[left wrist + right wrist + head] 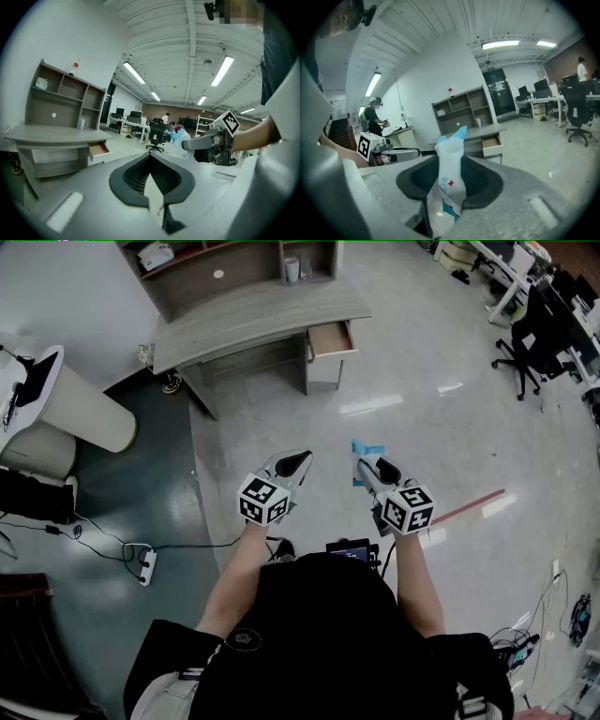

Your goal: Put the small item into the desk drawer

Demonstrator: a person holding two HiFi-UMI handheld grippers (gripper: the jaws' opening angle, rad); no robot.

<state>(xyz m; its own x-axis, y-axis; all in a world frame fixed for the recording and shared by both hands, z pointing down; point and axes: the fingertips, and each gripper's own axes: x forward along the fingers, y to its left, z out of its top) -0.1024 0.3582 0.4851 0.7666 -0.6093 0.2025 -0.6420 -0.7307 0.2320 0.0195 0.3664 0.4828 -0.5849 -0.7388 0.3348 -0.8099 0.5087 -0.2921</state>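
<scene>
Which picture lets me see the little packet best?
The right gripper view: the packet fills the middle, pinched between the fingers, red cross showing. The head view shows only its blue tip; the left gripper view shows the packet small and far.

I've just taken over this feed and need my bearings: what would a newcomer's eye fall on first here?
First, the white-and-blue packet with a small red cross, clamped in the jaws of the right gripper in front of the person. Next, the open drawer at the right end of the grey desk, across the floor ahead. The left gripper alongside carries nothing.
</scene>
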